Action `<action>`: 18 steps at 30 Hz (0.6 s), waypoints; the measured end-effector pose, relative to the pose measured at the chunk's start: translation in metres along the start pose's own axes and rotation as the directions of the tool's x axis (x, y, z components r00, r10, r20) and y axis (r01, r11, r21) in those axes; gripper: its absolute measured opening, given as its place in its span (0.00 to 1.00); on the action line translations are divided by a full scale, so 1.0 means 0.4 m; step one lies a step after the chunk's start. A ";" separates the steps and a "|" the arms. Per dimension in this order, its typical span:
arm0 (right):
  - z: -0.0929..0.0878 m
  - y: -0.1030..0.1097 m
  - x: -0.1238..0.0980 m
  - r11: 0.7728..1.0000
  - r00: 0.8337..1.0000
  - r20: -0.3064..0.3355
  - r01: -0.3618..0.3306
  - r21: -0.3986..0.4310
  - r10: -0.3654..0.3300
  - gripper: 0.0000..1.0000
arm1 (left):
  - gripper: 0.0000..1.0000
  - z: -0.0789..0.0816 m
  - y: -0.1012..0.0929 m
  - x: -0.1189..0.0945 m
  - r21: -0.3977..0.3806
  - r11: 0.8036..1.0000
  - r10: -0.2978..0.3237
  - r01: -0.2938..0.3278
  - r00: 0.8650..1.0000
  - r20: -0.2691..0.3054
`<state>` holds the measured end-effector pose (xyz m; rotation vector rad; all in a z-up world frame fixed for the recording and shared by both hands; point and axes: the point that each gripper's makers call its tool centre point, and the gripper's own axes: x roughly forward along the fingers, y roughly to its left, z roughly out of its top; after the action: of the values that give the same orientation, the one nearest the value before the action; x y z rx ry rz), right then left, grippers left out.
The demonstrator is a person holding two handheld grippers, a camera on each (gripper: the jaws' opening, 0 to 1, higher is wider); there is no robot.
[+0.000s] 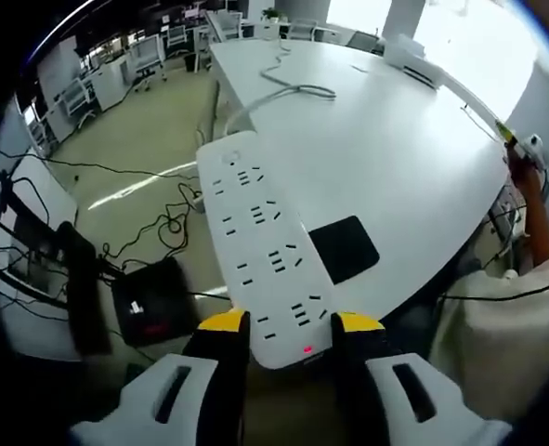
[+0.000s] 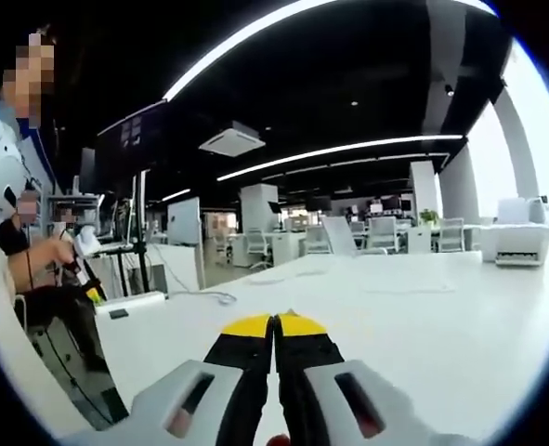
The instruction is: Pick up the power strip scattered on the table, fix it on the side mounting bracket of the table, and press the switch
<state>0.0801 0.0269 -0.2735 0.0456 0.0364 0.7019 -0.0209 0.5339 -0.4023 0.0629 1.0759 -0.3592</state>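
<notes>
one white power strip (image 1: 263,243) clamped at near end between left gripper (image 1: 291,331) yellow-tipped jaws, held out past table edge, tiny red light glowing at gripped end; four socket groups countable along its face

its white cable (image 1: 288,88) snakes back over big white table (image 1: 395,139); one black pad (image 1: 345,248) sits on table just beside strip

right gripper (image 2: 275,324) jaws pressed together, holding nothing, low over same tabletop; same strip shows far left at table edge, near a person (image 2: 14,251)
</notes>
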 end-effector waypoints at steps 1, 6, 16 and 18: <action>0.004 0.003 0.004 1.000 1.000 -0.001 -0.005 -0.002 0.005 0.00 | 0.40 0.000 0.000 0.000 0.000 1.000 -0.001 0.001 1.000 0.000; 0.035 0.014 0.028 1.000 1.000 -0.001 -0.022 0.004 0.022 0.00 | 0.40 0.000 0.000 0.000 0.001 1.000 -0.003 0.003 1.000 -0.005; 0.089 0.061 0.109 0.995 0.995 -0.027 -0.096 -0.031 0.095 0.00 | 0.39 0.000 -0.003 0.000 -0.007 1.000 0.002 -0.002 1.000 -0.001; 0.093 0.072 0.124 0.993 0.993 -0.040 -0.113 -0.038 0.111 0.00 | 0.39 0.000 -0.003 -0.001 -0.006 1.000 0.003 -0.003 1.000 0.000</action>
<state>0.1014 0.0798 -0.2358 -0.0043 0.0562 0.8154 -0.0215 0.5329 -0.4020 0.0590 1.0769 -0.3537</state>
